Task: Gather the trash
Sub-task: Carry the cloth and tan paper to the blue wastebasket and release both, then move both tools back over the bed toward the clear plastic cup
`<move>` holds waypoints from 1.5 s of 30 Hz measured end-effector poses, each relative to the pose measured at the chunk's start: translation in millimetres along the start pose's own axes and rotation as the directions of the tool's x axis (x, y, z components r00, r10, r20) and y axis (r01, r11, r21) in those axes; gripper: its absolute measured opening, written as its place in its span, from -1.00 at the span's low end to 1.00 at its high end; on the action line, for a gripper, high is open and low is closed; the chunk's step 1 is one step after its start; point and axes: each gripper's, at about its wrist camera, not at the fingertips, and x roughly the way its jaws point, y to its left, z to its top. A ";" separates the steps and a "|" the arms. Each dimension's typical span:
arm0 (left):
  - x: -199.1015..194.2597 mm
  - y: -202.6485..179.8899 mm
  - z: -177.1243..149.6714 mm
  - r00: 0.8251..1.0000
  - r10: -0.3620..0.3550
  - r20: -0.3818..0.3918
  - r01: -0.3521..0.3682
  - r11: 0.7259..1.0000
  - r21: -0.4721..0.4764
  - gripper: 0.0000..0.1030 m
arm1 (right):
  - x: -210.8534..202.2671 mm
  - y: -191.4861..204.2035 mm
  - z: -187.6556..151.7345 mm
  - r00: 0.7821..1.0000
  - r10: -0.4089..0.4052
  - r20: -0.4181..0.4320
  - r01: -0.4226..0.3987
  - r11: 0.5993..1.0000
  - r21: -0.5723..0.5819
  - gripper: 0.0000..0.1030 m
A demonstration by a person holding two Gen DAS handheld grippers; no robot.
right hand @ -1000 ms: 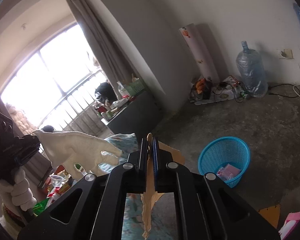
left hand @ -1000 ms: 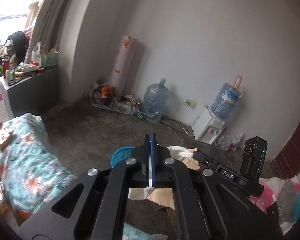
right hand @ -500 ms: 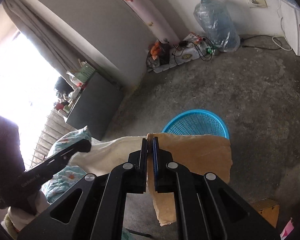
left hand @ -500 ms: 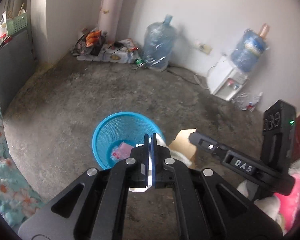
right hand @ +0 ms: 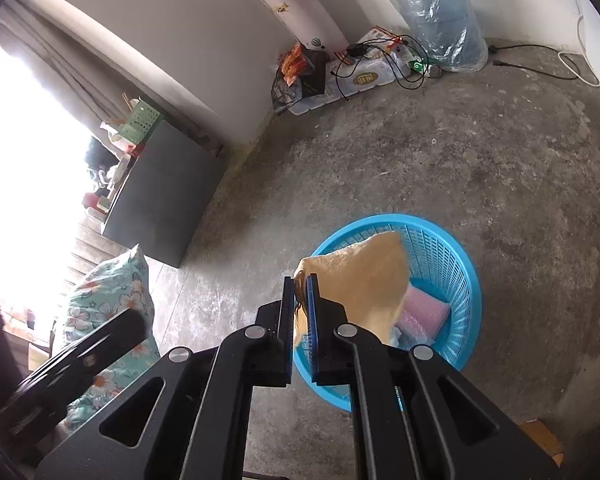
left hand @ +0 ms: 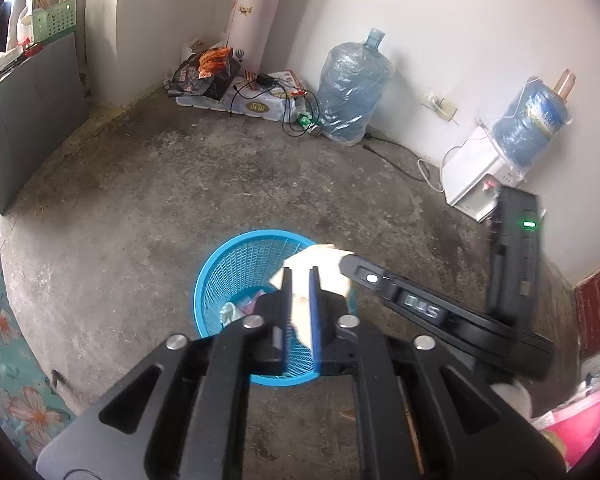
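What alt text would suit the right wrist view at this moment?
The right tool, jaws just opened slightly, has a tan sheet of cardboard between its pads above a blue mesh basket that already holds pink trash. Around it lie a bare concrete floor, a water jug and a floral quilt.

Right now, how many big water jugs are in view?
2. One wrapped jug stands on the floor by the wall; another jug sits inverted on the white dispenser. Others may be out of frame.

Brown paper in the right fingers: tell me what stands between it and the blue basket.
Nothing visible does. The brown paper hangs directly over the blue basket's open mouth; only a pink packet lies inside, leaving room.
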 end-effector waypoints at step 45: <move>-600.4 300.4 -270.4 0.844 0.438 0.309 -0.130 0.726 -0.675 0.31 | -223.5 401.2 -226.3 0.928 0.340 -0.150 -0.337 0.598 -0.727 0.88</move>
